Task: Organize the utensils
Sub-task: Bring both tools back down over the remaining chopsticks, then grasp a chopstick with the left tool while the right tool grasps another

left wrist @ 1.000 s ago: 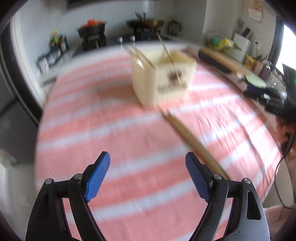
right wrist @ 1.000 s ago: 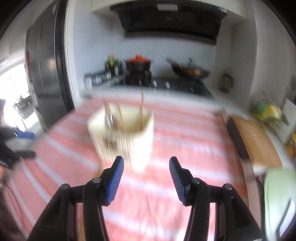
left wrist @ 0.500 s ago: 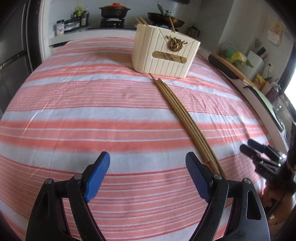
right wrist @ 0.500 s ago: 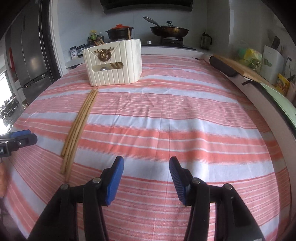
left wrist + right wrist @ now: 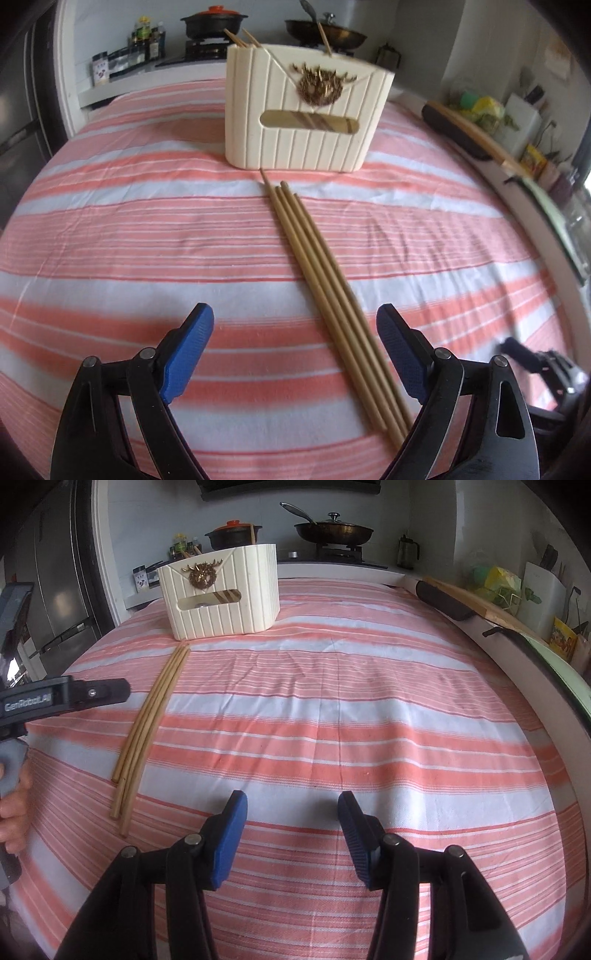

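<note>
Four loose chopsticks (image 5: 325, 288) lie side by side on the striped tablecloth (image 5: 147, 236), taken here as the landmark: a tight bundle, thick ends nearest, thin tips pointing away. Nearest item, left gripper (image 5: 294, 345): fingers spread wide, holding nothing, poised low over the cloth with the thick ends of the chopsticks lying between its blue pads (image 5: 400, 360), closer to the right-side pad; whether a pad touches them cannot be told. Right gripper (image 5: 292, 834): fingers likewise wide and empty, over bare cloth, well to the right of the chopsticks (image 5: 147, 723). Beyond the chopsticks' thin tips, cream ribbed utensil holder (image 5: 306, 114): upright on the cloth, gold ornament on its face, a slot window below it; the foremost tip lies just beside its base. Contents of holder: several stick ends project from the top rim, and striped handles and a metal piece show through the window in the right view; exact count not determinable. Beyond the holder, past the cloth's far edge: stove with red-lidded pot (image 5: 233, 533) and lidded pan (image 5: 334, 530), not part of the task. Status, as judged: partly done, some utensils already housed; the four chopsticks are left to be gripped, lifted and dropped into the holder. No grasp yet made.
</note>
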`<action>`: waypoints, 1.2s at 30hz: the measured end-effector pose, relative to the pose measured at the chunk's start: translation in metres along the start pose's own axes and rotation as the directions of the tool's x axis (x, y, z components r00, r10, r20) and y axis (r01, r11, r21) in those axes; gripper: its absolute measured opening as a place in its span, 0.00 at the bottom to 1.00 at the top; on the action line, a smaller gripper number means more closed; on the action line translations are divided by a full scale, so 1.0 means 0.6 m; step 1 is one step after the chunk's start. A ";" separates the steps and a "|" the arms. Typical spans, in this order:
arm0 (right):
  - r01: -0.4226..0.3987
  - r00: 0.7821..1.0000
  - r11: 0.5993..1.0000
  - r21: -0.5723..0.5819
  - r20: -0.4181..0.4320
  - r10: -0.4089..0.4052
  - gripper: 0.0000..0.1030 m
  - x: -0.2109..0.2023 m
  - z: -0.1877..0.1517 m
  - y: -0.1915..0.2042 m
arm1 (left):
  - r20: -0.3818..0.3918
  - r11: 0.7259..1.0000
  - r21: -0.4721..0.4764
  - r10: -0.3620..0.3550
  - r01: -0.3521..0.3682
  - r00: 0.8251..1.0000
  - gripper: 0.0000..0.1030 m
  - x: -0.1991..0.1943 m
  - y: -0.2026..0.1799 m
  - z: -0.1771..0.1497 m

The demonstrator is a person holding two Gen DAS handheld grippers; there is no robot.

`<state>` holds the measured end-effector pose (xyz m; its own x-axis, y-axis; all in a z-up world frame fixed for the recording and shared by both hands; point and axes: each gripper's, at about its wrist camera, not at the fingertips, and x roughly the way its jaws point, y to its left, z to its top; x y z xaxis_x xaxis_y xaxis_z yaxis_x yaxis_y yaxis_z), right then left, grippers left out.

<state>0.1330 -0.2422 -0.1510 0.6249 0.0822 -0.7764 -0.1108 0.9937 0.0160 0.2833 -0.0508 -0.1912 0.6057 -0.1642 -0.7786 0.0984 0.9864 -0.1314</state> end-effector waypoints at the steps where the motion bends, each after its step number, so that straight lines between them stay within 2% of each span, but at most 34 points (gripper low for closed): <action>1: -0.002 1.000 1.000 0.002 0.001 0.002 0.51 0.000 0.000 -0.001 | -0.007 0.999 0.012 0.031 -0.031 0.999 0.88 0.006 -0.002 -0.001; 3: -0.007 1.000 1.000 0.011 0.002 0.007 0.51 -0.001 0.000 -0.003 | -0.017 0.997 0.021 0.074 -0.073 0.997 0.89 0.016 0.002 -0.006; 7: -0.026 1.000 0.999 0.031 0.006 0.026 0.51 -0.001 0.000 -0.010 | -0.022 0.998 -0.015 0.069 -0.069 0.997 0.90 0.015 0.024 -0.012; 14: -0.032 0.999 0.999 0.033 0.010 0.032 0.52 -0.004 -0.001 -0.010 | -0.032 0.998 0.017 0.068 -0.068 0.997 0.88 0.015 0.021 -0.010; 16: -0.060 0.998 0.998 0.037 0.025 0.059 0.51 -0.010 0.003 -0.005 | -0.029 0.997 0.030 0.068 -0.068 0.997 0.81 0.014 0.022 -0.009; 18: -0.153 0.988 0.988 0.030 0.021 0.152 0.45 -0.012 0.012 0.011 | -0.024 0.998 0.041 0.058 -0.057 0.998 0.65 0.011 0.026 -0.006; 19: -0.223 0.975 0.974 0.024 0.007 0.223 0.39 -0.009 0.022 0.026 | -0.023 0.997 0.053 0.053 -0.052 0.998 0.60 0.011 0.027 -0.004; 21: -0.301 0.954 0.954 0.011 -0.015 0.301 0.29 -0.002 0.038 0.049 | -0.023 0.996 0.076 0.042 -0.040 0.999 0.33 0.010 0.027 -0.002; 23: -0.349 0.936 0.937 -0.013 -0.051 0.348 0.19 0.018 0.059 0.075 | -0.023 0.996 0.082 0.036 -0.034 0.999 0.19 0.009 0.031 -0.002; 24: -0.359 0.932 0.933 -0.019 -0.070 0.357 0.17 0.029 0.066 0.086 | -0.023 0.996 0.080 0.034 -0.032 0.999 0.13 0.009 0.035 -0.002; 26: -0.367 0.925 0.930 -0.033 -0.115 0.361 0.07 0.051 0.078 0.102 | -0.027 0.997 0.073 0.026 -0.024 0.999 0.06 0.008 0.043 -0.002; 29: -0.377 0.916 0.926 -0.035 -0.164 0.367 0.06 0.071 0.090 0.114 | -0.026 0.997 0.068 0.025 -0.023 0.999 0.05 0.003 0.056 -0.008; 33: -0.320 0.927 0.947 -0.017 -0.211 0.309 0.06 0.086 0.105 0.117 | -0.018 0.997 0.044 0.070 -0.069 0.997 0.05 -0.006 0.071 -0.019; 36: -0.285 0.940 0.958 -0.033 -0.203 0.273 0.06 0.093 0.109 0.129 | -0.018 0.997 0.014 0.077 -0.077 0.997 0.05 -0.014 0.083 -0.027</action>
<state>0.2096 -0.1558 -0.1518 0.4008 0.3329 -0.8535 -0.3098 0.9260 0.2157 0.2701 -0.0002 -0.2010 0.5974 -0.0879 -0.7971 0.0629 0.9960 -0.0627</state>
